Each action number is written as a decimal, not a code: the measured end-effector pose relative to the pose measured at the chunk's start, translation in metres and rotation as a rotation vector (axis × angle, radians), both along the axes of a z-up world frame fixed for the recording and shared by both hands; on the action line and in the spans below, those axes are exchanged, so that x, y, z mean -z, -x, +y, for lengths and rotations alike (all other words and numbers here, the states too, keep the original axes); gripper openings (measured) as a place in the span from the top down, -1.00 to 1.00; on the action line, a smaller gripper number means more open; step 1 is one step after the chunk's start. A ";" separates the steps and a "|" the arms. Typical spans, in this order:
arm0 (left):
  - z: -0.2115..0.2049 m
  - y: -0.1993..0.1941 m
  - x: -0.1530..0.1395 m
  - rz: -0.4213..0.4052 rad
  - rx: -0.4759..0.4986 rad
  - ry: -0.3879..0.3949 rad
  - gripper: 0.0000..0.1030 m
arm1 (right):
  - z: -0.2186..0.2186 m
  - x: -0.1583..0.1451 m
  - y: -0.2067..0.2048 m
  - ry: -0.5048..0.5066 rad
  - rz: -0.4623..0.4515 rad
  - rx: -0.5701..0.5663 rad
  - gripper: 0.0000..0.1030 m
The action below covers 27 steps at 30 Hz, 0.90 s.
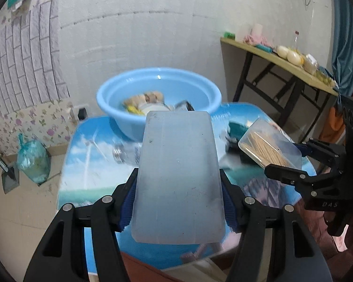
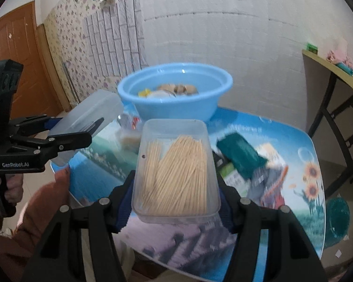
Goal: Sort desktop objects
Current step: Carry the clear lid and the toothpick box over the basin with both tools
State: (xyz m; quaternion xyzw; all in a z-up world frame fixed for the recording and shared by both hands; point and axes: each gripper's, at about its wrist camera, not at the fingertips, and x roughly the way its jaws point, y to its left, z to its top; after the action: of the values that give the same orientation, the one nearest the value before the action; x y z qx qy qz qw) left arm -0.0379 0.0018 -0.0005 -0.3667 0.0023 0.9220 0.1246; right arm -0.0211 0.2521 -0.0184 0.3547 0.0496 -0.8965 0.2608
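L gripper [image 1: 178,202] clenched on a frosted plastic lid [image 1: 178,176]: blue pads [image 1: 127,211] press both long edges near its rear end, lid pokes fwd betw the fingers, held off the table, tilted up toward the basin. It blocks most of the mid view from the L wrist cam.

R gripper [image 2: 175,195] grasping a clear box of toothpicks [image 2: 176,171], pads [image 2: 123,209] on both long sides near the rear end; box open side up, sticks heaped inside, lifted clear of the table. In the L wrist view the same box [image 1: 268,145] sits to the right of the lid, apart from it; in the R wrist view the lid [image 2: 91,119] is off to the left, also apart.

Ahead of both: blue basin [image 1: 157,101] at the far edge of the round table w/ printed top [image 1: 82,164], several small items inside, blurred, can't tell what. Betw basin and lid lies a clear bottle [image 1: 124,152] on its side, partly hidden by the lid. R of the toothpick box: a dark green packet [image 2: 241,157] on a blurred heap of other stuff.

Further out: a green bag [image 1: 33,162] on the floor at left, side table [image 1: 270,58] w/ clutter at right, brown door [image 2: 14,54] at far left.
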 end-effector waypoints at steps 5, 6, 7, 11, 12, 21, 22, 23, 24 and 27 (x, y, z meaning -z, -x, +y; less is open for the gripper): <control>-0.007 0.019 -0.010 0.016 -0.027 -0.004 -0.19 | -0.014 -0.013 0.016 0.029 0.031 -0.029 -0.16; -0.008 0.024 -0.010 0.015 -0.031 -0.003 -0.19 | -0.016 -0.014 0.019 0.032 0.034 -0.032 -0.16; -0.009 0.028 -0.010 0.014 -0.035 -0.001 -0.19 | -0.018 -0.015 0.023 0.036 0.035 -0.034 -0.16; -0.010 0.048 -0.014 0.023 -0.042 0.010 -0.19 | -0.023 -0.019 0.040 0.054 0.041 -0.038 -0.16; -0.009 0.053 -0.015 0.025 -0.044 0.013 -0.19 | -0.024 -0.020 0.044 0.057 0.044 -0.037 -0.16; -0.008 0.104 -0.015 0.028 -0.039 0.013 -0.19 | -0.031 -0.021 0.093 0.089 0.033 -0.020 -0.16; -0.008 0.108 -0.014 0.027 -0.038 0.015 -0.19 | -0.032 -0.020 0.100 0.089 0.029 -0.017 -0.16; -0.008 0.114 -0.013 0.024 -0.036 0.015 -0.19 | -0.033 -0.019 0.105 0.089 0.025 -0.016 -0.16; -0.008 0.120 -0.011 0.022 -0.035 0.015 -0.19 | -0.033 -0.018 0.109 0.089 0.023 -0.015 -0.16; -0.006 0.134 -0.006 0.012 -0.028 0.021 -0.19 | -0.038 -0.017 0.125 0.087 0.017 -0.018 -0.16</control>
State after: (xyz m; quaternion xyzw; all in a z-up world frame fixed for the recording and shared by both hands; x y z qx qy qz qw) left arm -0.1716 -0.0041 0.0057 -0.3622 0.0075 0.9258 0.1081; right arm -0.1458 0.2144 -0.0016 0.3347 0.0157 -0.8985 0.2836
